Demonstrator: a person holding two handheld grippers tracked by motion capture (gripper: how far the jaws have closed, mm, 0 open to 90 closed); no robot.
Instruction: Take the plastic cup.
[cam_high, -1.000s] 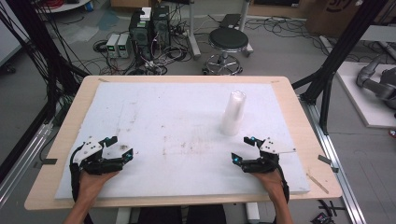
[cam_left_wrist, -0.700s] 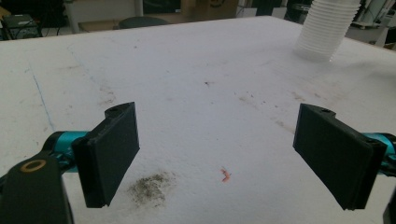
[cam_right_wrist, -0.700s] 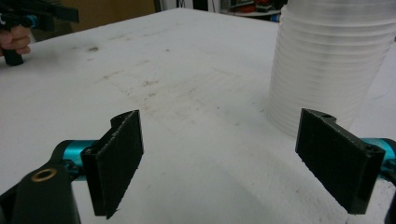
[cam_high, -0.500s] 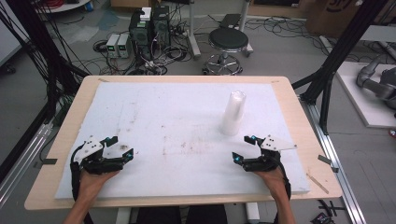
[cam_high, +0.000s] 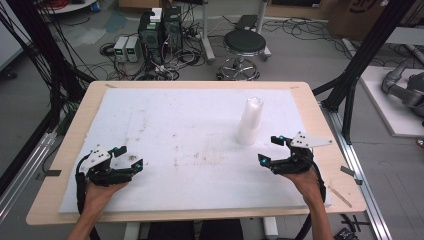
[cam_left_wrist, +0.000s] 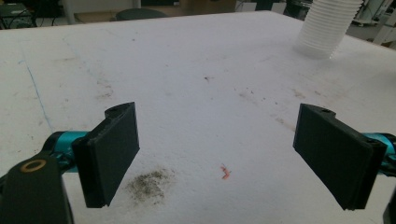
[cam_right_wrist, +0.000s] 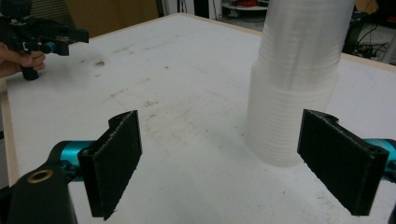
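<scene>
**Two open grippers idling near a cup stack**

A workshop floor littered with cables, computer boxes (cam_high: 160, 30) and a black stool (cam_high: 244, 45) is lying behind a wooden table (cam_high: 65, 135), which is carrying a stained white foam mat (cam_high: 200, 120).

A tall stack of clear plastic cups (cam_high: 250, 121) is standing upright on the mat, at about 2 o'clock from the mat's middle.

The left gripper (cam_high: 131, 167) is sitting at about 8 o'clock on the mat, held in the person's left hand (cam_high: 97, 196). Its jaws are standing wide apart with nothing between them. In the left gripper view the jaws are framing bare mat, with a grey smudge (cam_left_wrist: 149, 183) and a small red fleck (cam_left_wrist: 225, 172) lying between them, and the cups are showing far off at 1 o'clock.

The right gripper (cam_high: 270, 152) is sitting at about 4 o'clock, in the right hand (cam_high: 306, 181), just below the cups and apart from them. Its jaws are also gaping wide and holding nothing. In the right gripper view the cups are rising just beyond the right-hand jaw, not touching it.
</scene>
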